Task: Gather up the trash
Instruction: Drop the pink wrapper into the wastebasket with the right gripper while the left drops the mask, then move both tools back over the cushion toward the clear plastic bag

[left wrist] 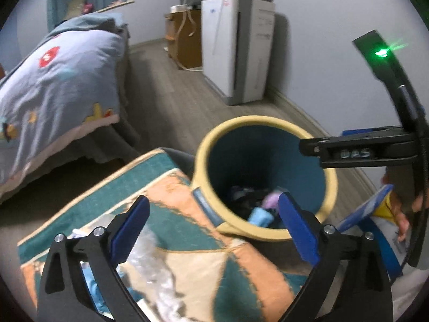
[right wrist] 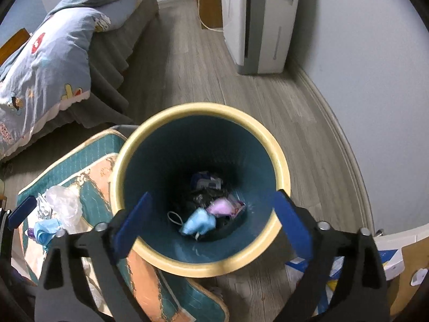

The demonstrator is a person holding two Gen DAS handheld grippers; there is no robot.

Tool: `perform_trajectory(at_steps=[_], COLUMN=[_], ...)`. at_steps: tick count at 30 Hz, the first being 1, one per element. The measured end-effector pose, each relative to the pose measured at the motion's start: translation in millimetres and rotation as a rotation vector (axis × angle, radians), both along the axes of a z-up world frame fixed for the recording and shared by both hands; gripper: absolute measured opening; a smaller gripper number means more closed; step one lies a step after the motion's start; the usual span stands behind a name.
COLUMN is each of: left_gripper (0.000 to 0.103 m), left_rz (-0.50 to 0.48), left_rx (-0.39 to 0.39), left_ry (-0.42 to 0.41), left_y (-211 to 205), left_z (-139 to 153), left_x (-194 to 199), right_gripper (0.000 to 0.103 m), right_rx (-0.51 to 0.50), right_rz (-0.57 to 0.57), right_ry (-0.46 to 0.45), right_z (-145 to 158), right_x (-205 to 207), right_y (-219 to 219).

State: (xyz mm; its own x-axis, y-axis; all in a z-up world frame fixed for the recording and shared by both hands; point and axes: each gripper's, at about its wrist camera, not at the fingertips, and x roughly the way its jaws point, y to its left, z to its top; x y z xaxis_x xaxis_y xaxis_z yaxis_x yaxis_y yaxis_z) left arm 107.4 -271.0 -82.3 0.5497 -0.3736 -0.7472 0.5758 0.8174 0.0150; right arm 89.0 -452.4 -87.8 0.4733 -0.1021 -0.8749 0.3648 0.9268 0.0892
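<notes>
A round bin with a cream rim (right wrist: 278,150) and teal inside stands on the floor beside a patterned mat (left wrist: 187,263); its rim also shows in the left wrist view (left wrist: 203,145). In the bin lie a light blue mask (right wrist: 199,222), a pink wrapper (right wrist: 224,206) and dark trash. My right gripper (right wrist: 211,209) is open and empty, straight above the bin. My left gripper (left wrist: 214,212) is open and empty, above the mat's edge by the bin. On the mat lie a clear plastic bag (right wrist: 63,204), a blue mask (right wrist: 45,229) and a foil scrap (right wrist: 43,206).
A bed with a blue quilt (left wrist: 53,86) stands at left. A white appliance (right wrist: 262,21) stands against the far wall, with a wooden cabinet (left wrist: 185,37) behind it. Papers and a box (right wrist: 388,260) lie on the floor at lower right.
</notes>
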Motion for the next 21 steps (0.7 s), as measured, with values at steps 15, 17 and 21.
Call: perform_trajectory(at_steps=[15,17,21], left_gripper=[0.096,0.096,0.096], left_rz=[0.149,0.178,0.225], left_rx=[0.02,0.026,0.046], left_ry=[-0.044,-0.051,-0.059], left_y=[100.7,116.3,144.9], left_z=[29.8,31.7,31.4], left_x=[10.6,12.7,16.7], right_gripper=[0.097,0.097,0.097], right_rx=[-0.022,-0.031,-0.042], right_rz=[0.064,0.088,0.131], right_ry=[-0.035,-0.037,-0.037], right_z=[14.8,16.4,17.9], right_x=[18.2,22.2,30.0], right_y=[50.7,63.2,86.6])
